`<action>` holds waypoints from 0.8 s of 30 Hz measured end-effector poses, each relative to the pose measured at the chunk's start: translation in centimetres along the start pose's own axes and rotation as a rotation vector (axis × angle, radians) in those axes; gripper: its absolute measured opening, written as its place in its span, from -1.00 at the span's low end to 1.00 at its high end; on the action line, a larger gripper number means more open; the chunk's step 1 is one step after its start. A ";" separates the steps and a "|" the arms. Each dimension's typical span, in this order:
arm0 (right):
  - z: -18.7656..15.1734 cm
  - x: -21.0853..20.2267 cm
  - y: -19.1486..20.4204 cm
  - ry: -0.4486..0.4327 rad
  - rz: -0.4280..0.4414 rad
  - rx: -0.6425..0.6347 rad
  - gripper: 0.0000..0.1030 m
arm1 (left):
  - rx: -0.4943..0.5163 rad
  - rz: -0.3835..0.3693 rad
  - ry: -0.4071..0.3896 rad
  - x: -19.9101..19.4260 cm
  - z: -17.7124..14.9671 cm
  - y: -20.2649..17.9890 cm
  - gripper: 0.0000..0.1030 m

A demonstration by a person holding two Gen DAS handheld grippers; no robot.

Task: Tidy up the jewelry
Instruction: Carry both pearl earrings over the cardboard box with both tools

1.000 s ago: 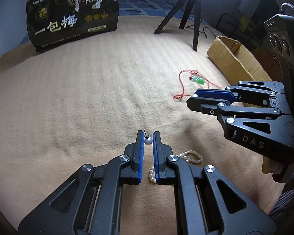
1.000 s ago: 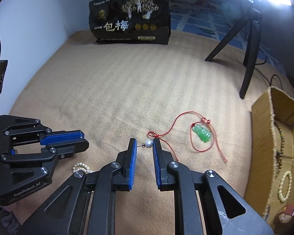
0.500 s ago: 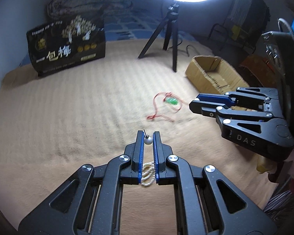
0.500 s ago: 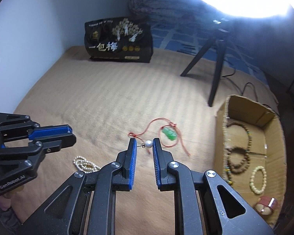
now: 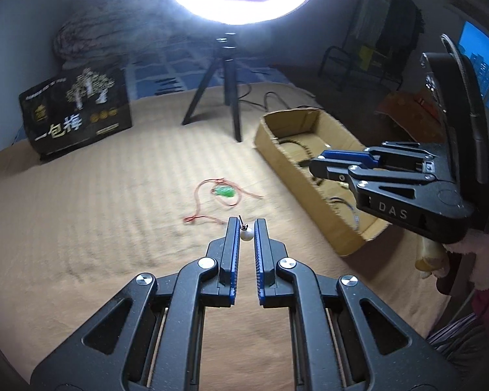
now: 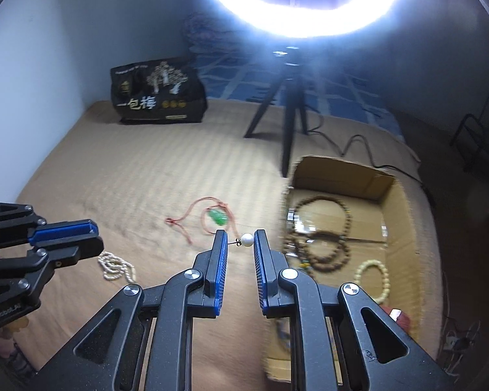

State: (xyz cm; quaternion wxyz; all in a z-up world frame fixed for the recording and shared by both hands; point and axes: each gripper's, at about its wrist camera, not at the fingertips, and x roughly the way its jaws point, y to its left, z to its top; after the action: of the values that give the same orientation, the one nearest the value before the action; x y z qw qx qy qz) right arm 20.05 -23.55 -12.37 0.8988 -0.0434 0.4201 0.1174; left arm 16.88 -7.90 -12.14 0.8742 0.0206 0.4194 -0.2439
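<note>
My left gripper is shut on a white pearl earring, held at its fingertips above the tan blanket. My right gripper is shut on a second pearl earring, whose thin post points left. In the left wrist view the right gripper hangs over the cardboard box. In the right wrist view the left gripper is at the left edge. A green pendant on a red cord and a pearl strand lie on the blanket. The box holds several bead bracelets.
A black printed bag stands at the back left. A tripod carrying a bright ring light stands on the blanket behind the box, with a cable trailing beside it. A wall borders the left side.
Both grippers have risen and tilted up, each still gripping its earring. The box has come further into view, and the pearl strand has dropped out of the left wrist view.
</note>
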 end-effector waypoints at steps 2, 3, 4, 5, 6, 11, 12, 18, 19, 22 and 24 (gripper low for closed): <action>-0.3 -0.4 -0.9 -0.006 -0.005 0.029 -0.72 | 0.007 -0.011 -0.002 0.1 0.1 -0.9 -0.86; -0.4 -0.6 -1.5 -0.006 -0.012 0.038 -0.72 | 0.010 -0.017 -0.002 0.2 0.2 -1.4 -0.87; -0.5 -0.6 -1.9 -0.007 -0.017 0.043 -0.72 | 0.014 -0.026 -0.001 0.4 0.3 -2.0 -0.86; -0.7 -0.8 -2.4 -0.008 -0.024 0.050 -0.72 | 0.017 -0.032 -0.001 0.6 0.4 -2.5 -0.86; -0.8 -1.0 -3.0 -0.009 -0.032 0.058 -0.72 | 0.021 -0.039 0.000 0.8 0.5 -3.1 -0.87; -1.5 -1.6 -5.2 -0.006 -0.054 0.084 -0.72 | 0.044 -0.070 0.004 1.8 0.8 -5.8 -0.86; -1.6 -1.7 -5.6 -0.004 -0.058 0.092 -0.72 | 0.049 -0.076 0.005 2.1 0.8 -6.3 -0.87; -2.5 -1.7 -8.2 0.002 -0.081 0.132 -0.72 | 0.070 -0.106 0.017 3.7 1.1 -8.8 -0.86; -2.6 -1.6 -8.4 0.003 -0.086 0.134 -0.72 | 0.072 -0.111 0.019 4.0 1.2 -9.2 -0.86; -2.9 -1.4 -9.5 0.008 -0.092 0.151 -0.72 | 0.082 -0.119 0.024 4.8 1.3 -10.0 -0.86; -3.1 -1.2 -10.1 0.014 -0.095 0.164 -0.72 | 0.088 -0.125 0.028 5.3 1.4 -10.6 -0.87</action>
State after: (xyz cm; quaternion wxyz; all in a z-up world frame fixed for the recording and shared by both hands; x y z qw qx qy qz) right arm 19.52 -34.12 -13.66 0.9010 0.0095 0.4318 0.0398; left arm 16.02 -19.76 -13.41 0.8495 0.0362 0.4209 -0.3161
